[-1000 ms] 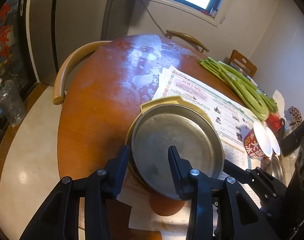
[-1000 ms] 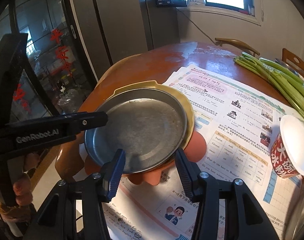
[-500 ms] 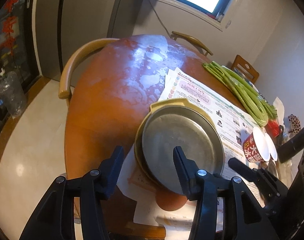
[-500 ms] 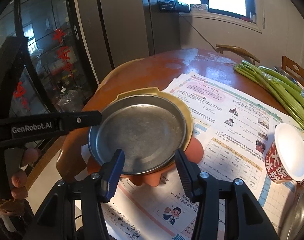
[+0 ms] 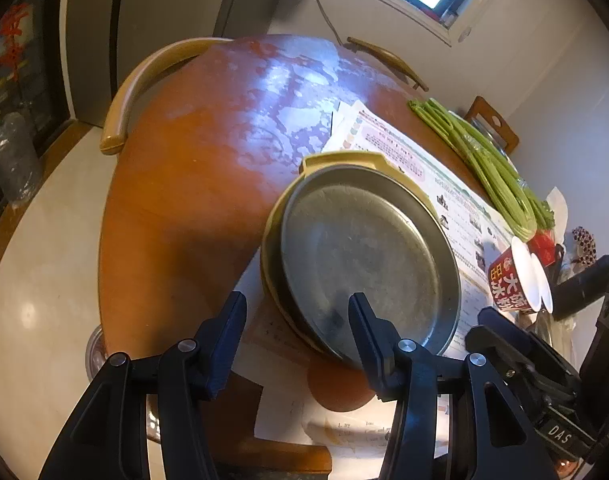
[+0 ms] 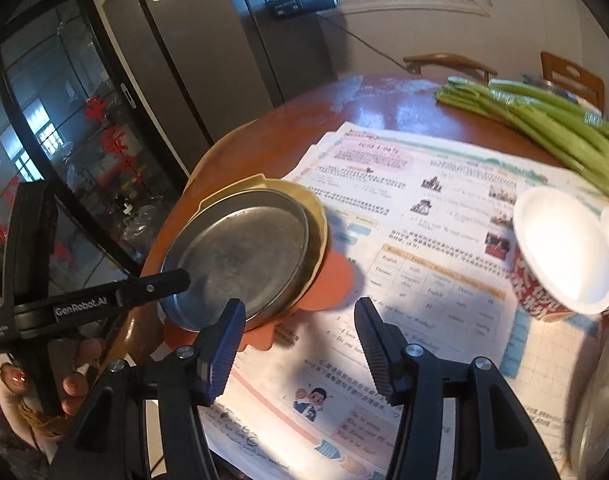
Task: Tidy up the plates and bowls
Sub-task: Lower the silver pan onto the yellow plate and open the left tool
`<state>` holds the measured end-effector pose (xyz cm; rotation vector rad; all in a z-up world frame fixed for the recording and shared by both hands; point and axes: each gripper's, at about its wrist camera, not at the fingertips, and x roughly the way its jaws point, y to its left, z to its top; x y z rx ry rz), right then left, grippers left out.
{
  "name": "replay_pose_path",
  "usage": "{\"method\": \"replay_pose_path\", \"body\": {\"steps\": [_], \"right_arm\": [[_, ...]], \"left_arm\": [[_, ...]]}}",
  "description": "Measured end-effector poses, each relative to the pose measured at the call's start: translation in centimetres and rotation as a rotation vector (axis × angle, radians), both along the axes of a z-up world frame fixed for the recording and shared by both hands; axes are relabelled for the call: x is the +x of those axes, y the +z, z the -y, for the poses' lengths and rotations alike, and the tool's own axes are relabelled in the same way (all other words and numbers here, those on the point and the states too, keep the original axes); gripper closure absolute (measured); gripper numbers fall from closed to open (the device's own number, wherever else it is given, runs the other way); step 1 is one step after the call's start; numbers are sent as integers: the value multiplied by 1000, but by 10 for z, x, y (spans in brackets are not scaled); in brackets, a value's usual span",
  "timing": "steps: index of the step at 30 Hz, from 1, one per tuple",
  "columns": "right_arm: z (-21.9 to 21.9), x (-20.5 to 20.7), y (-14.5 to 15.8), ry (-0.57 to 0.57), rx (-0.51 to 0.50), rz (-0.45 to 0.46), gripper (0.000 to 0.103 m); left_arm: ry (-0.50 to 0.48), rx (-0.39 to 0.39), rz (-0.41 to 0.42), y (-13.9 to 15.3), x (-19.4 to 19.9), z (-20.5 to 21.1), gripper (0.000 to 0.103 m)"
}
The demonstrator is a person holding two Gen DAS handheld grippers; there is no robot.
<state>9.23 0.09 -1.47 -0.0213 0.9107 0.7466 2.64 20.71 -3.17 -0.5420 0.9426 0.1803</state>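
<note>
Your left gripper (image 5: 296, 318) stands with its jaws parted, having just been opening; the near rim of the round grey metal plate (image 5: 364, 252) lies between them, but the pads do not press on it. Your right gripper (image 6: 300, 330) has also just been opening and holds nothing; only printed paper shows between its fingers, with the plate stack off to its left.

The metal plate sits nested in a shallow yellow plastic dish with a small handle tab (image 5: 344, 159), and both rest on an orange scalloped silicone mat (image 6: 332, 284) laid over the large printed paper sheets (image 6: 424, 216) on the round reddish-brown wooden counter (image 5: 192, 184). Further out stand a red printed paper cup with a white inside (image 6: 560, 256), a bundle of green celery stalks (image 6: 544, 128), and, at the right edge of the right wrist view, part of another metal vessel (image 6: 600, 408), too cropped to identify.

The step in hand looks like the release of the metal plate onto the stack. Next you would probably draw both grippers clear without nudging the rim, then turn to the remaining dishware on the right. Take care: the stack sits near the counter's edge and could slide on the paper.
</note>
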Motion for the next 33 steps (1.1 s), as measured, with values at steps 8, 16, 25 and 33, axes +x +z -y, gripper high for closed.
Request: {"method": "replay_pose_path", "body": {"steps": [8,16,25,33], "right_arm": [[-9,8,-15,-11,13,-68,45],[-15,14,-19,-11,11,-72,41],[-13,32,-17,-47,-7,-45,39],[-9,58,-13,-72,-6,-49,41]], "left_arm": [[-34,12,-10,-8,12,11,48],[-34,30,-5,-7,24,12,48],[-88,35,0,-6,61,22,48],[-140,30,5,-4,98,32,49]]}}
